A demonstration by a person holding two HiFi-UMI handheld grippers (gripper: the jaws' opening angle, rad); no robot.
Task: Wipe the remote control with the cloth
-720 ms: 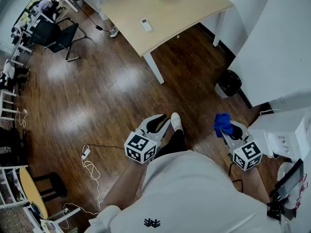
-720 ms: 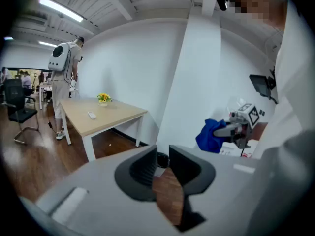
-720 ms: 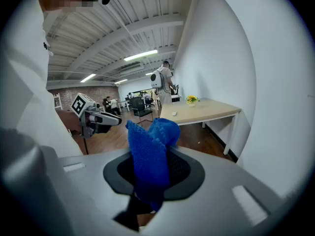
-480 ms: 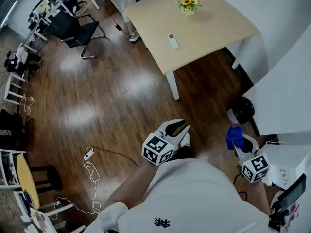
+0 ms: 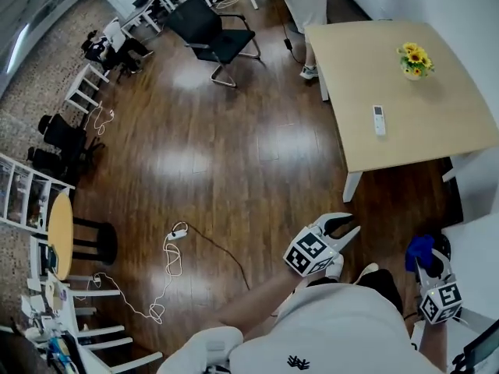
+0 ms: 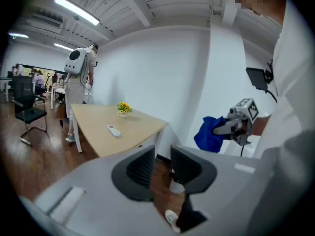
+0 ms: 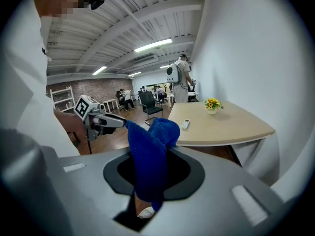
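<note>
Table (image 5: 405, 142) now sits farther right, its remote control (image 5: 378, 120) unwiped; right gripper (image 5: 427, 257) clamps the blue cloth (image 5: 417, 247), left gripper (image 5: 348, 226) closed on nothing.

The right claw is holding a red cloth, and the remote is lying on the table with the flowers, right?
Almost. The cloth is blue, not red. The right gripper view shows it pinched in the right claw. The rest is right: the remote is lying on the table with the flowers.
</note>
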